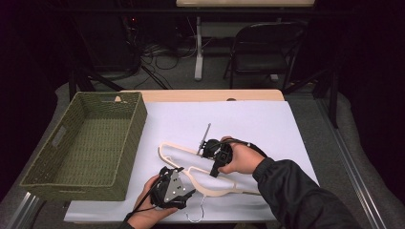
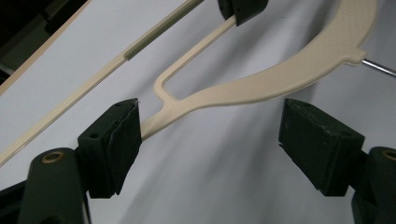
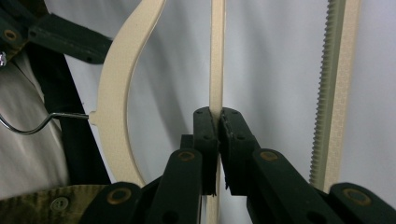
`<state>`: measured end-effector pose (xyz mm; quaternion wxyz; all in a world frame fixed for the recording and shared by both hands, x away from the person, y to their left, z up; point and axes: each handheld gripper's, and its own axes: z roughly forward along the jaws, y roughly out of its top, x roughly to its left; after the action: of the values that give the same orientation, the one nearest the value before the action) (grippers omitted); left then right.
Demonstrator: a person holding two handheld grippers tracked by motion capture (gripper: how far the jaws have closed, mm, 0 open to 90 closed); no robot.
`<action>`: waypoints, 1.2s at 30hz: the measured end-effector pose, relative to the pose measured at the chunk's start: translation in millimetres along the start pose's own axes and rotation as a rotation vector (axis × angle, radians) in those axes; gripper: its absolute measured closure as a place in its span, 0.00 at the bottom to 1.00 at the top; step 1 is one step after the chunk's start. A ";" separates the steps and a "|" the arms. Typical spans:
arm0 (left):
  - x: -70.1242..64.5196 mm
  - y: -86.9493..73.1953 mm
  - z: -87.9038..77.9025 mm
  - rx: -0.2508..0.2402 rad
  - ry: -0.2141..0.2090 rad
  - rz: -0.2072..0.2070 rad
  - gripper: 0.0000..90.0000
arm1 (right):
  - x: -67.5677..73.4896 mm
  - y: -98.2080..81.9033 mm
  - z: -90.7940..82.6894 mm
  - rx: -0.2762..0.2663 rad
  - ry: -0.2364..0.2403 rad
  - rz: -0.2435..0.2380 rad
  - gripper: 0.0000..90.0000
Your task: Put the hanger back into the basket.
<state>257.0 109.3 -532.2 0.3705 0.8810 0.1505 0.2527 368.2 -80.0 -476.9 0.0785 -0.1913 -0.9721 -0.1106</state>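
A cream plastic hanger [image 1: 224,190] with a metal hook [image 1: 196,217] lies on the white sheet near the table's front. My right gripper [image 1: 214,169] is shut on the hanger's thin inner bar; in the right gripper view the pads [image 3: 205,126] press that bar [image 3: 216,56] from both sides, with the curved shoulder [image 3: 119,93] and hook [image 3: 28,126] to the left. My left gripper [image 1: 176,174] is held by a hand at the hanger's near end. Its jaws stand wide open [image 2: 210,135], and the hanger [image 2: 261,84] lies just ahead of them, its thin strut reaching the left pad [image 2: 119,135].
A green woven basket [image 1: 138,124] stands on the left side of the table. A ribbed cream bar [image 3: 334,93] runs beside the gripped bar. The white sheet [image 1: 258,124] stretches behind the hanger. A folding chair [image 1: 262,47] and cables are beyond the table.
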 end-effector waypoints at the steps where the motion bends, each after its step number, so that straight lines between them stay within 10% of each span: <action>1: 0.0 0.0 0.0 0.000 0.000 0.000 0.24 | 0.0 0.0 0.0 0.000 0.000 0.000 0.95; 14: -13.5 4.0 7.8 0.016 -0.057 0.138 0.44 | 1.7 10.1 16.8 0.001 0.023 -0.006 0.95; 26: -6.9 2.5 11.9 0.013 -0.176 0.062 0.57 | 3.6 9.4 35.3 0.019 0.018 -0.037 0.94; 36: -4.3 4.3 11.4 0.010 -0.186 0.050 0.58 | 15.7 -12.8 14.8 -0.139 -0.050 -0.077 0.84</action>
<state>260.1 97.9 -537.4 0.3720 0.9060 0.0946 0.1783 347.3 -82.4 -490.5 0.0363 -0.1615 -0.9703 -0.1761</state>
